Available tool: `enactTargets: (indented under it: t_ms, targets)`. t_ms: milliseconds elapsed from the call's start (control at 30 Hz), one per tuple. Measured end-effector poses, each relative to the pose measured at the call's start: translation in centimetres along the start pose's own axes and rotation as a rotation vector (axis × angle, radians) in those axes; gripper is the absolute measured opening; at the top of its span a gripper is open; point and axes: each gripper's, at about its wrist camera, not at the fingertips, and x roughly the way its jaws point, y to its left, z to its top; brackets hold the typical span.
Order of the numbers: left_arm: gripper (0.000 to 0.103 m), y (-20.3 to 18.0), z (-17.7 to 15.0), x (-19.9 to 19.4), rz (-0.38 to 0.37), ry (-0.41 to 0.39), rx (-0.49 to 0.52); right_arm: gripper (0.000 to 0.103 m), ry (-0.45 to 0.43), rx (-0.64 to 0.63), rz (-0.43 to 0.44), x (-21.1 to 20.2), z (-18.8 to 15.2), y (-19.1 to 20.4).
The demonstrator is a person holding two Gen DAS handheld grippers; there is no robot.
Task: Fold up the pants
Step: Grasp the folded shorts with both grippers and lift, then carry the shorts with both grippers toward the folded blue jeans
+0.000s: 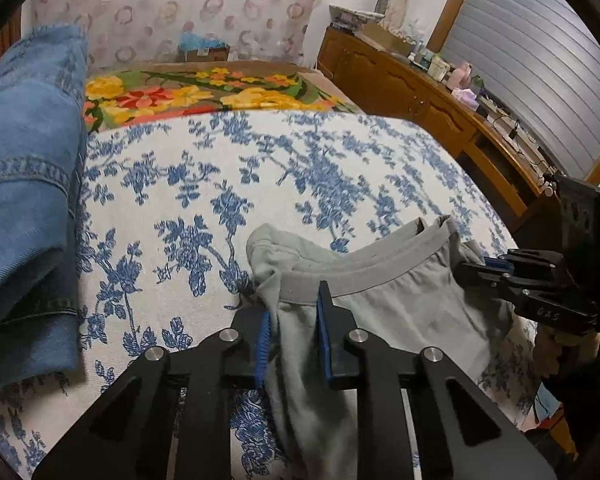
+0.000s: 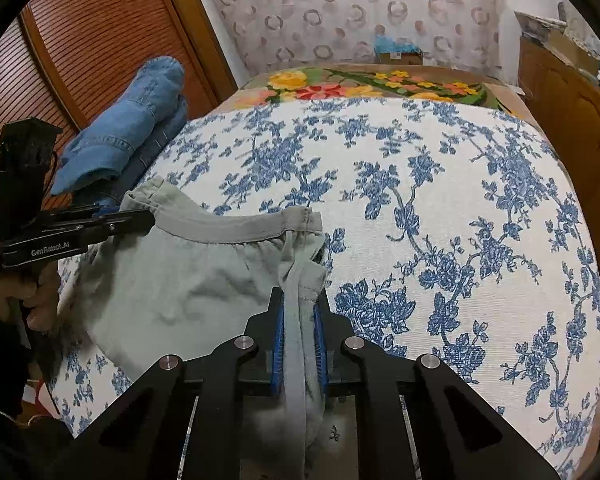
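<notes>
Grey pants [image 1: 400,300] with an elastic waistband [image 2: 236,224] hang between my two grippers above the bed. My left gripper [image 1: 294,304] is shut on the left end of the waistband; it also shows in the right wrist view [image 2: 140,216]. My right gripper [image 2: 300,300] is shut on the right end of the waistband; it also shows in the left wrist view [image 1: 480,266]. The legs of the pants drop below both grippers, out of sight.
The bed [image 2: 440,208] has a white cover with blue flowers. A flowered blanket [image 1: 204,92] lies at its far end. Folded blue jeans [image 1: 24,184] lie at the left edge. A wooden sideboard [image 1: 440,96] with clutter stands on the right.
</notes>
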Motion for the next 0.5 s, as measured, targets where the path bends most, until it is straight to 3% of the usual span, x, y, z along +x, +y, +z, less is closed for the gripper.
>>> enactTargets:
  t_ms: [500]
  targets:
    - [0.019, -2.2, 1.6, -4.7, 0.044, -0.142, 0.039, 0.012, -0.146, -0.069, 0.001, -4.1, 1.2, 2.0]
